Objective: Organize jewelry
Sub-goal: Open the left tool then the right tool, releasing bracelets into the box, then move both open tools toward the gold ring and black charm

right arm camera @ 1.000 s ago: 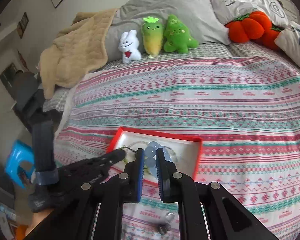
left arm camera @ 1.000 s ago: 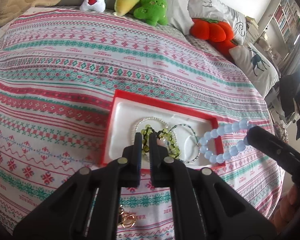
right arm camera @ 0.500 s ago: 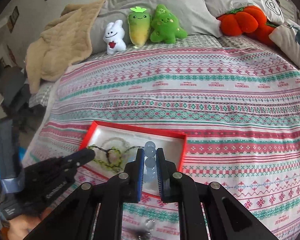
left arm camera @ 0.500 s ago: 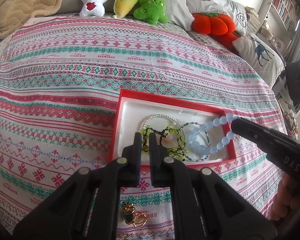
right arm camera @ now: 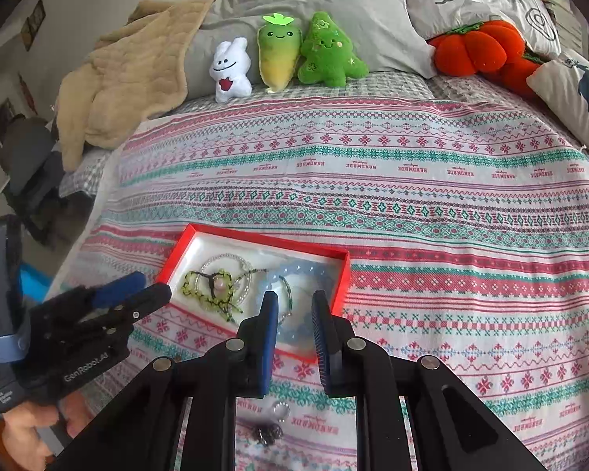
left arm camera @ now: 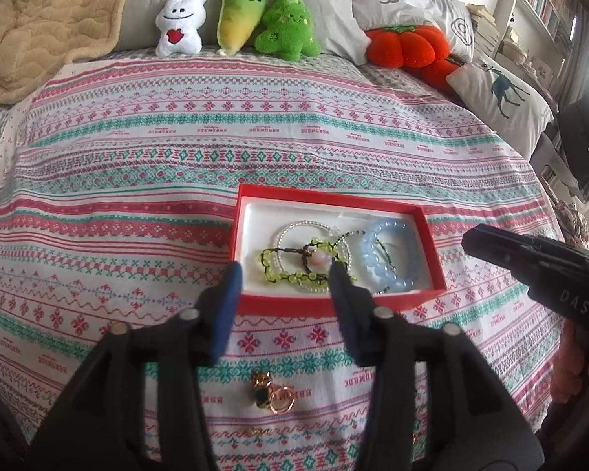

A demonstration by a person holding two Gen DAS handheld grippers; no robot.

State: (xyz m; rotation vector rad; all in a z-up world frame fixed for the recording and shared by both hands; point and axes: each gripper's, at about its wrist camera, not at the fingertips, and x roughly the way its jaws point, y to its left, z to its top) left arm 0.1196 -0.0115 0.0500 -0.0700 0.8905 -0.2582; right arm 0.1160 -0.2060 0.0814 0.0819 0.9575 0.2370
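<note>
— Where is the jewelry?

— Most of it lies in the red box (left arm camera: pixel 335 302) on the bed (left arm camera: pixel 176 180). A blue bead bracelet (left arm camera: pixel 386 263) sits at the right side, touching a green bead bracelet (left arm camera: pixel 290 274) in the middle.

— What about the left tool (left arm camera: pixel 282 278)?

— Its jaws have just been opening. They stand wide over the near edge of the box, holding nothing.

— And the right tool (right arm camera: pixel 292 306)?

— Its jaws have just opened a little. The gap is narrow, and nothing is pinched in it.

— Anything outside the box?

— Gold rings (left arm camera: pixel 273 392) lie on the bed, near the box.
</note>
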